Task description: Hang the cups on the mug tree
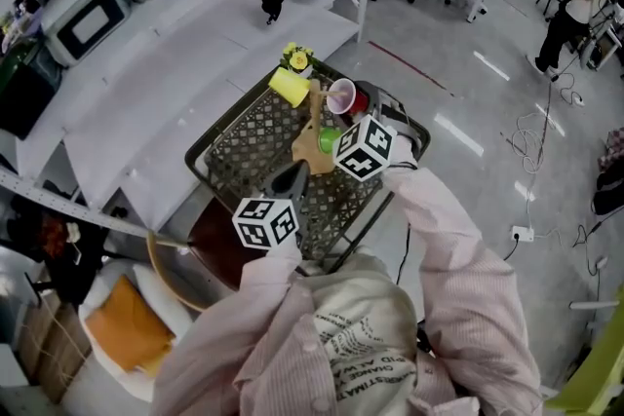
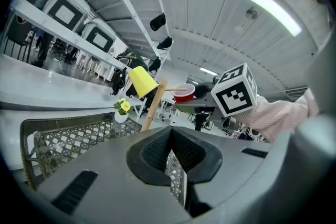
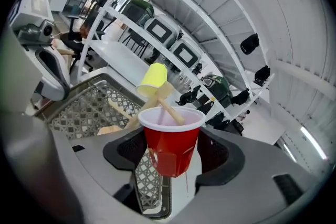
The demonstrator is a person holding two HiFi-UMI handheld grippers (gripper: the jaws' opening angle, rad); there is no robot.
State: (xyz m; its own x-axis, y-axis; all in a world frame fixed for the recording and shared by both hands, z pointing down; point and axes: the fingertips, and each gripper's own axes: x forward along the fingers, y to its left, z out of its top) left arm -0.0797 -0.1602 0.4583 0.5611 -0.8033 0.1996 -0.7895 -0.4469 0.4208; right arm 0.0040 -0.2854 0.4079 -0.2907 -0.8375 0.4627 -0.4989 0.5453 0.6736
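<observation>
A wooden mug tree [image 1: 314,124] stands upright in a dark wire-mesh basket [image 1: 226,151]. A yellow plastic cup [image 1: 289,86] hangs on its upper left peg. A red plastic cup with a white inside [image 1: 343,96] sits at its right peg, with the right gripper [image 1: 363,102] against the cup. A green cup [image 1: 330,139] lies just right of its base. A small pot of yellow flowers [image 1: 297,59] stands behind it. The left gripper [image 1: 292,178] points toward it from the near side.

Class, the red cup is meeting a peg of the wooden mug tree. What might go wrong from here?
1. The peg seems only just inside the red cup; if the right gripper lets go now, the cup may drop off.
2. Pushing on could tip the mug tree, which the shut left gripper is not steadying, and shake off the yellow cup.
</observation>
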